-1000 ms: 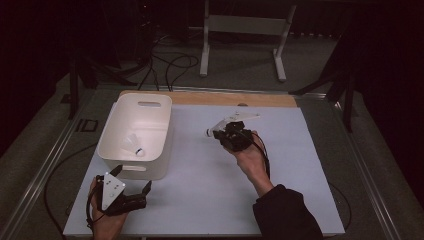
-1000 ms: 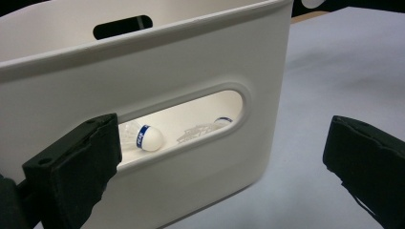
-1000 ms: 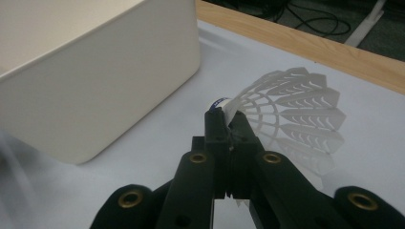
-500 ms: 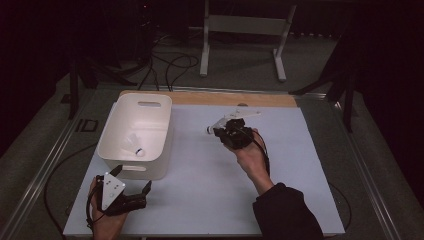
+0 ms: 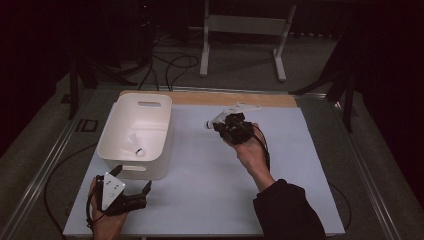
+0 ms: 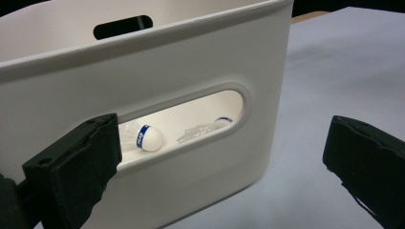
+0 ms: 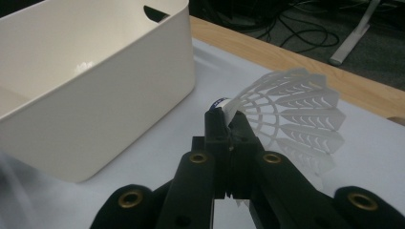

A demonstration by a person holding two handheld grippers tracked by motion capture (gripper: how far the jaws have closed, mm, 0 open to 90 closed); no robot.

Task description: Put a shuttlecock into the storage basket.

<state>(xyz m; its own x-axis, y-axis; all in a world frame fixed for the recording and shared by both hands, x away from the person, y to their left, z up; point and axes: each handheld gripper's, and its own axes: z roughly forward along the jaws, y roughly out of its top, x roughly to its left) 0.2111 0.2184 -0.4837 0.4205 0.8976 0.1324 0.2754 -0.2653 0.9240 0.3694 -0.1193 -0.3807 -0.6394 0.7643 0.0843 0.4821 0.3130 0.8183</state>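
One shuttlecock [image 7: 291, 112], white with a lattice skirt and blue-banded cork, is pinched in my right gripper [image 7: 228, 125], jaws closed on its skirt near the cork. My right arm reaches forward over the table [image 5: 300, 165], mid-far, just right of the white bin [image 5: 120, 150]. Two more shuttlecocks [image 6: 143, 137] lie inside the bin, seen through its handle slot. My left gripper [image 5: 131, 186], jaws spread wide and empty, rests at the near left, just before the bin's near wall.
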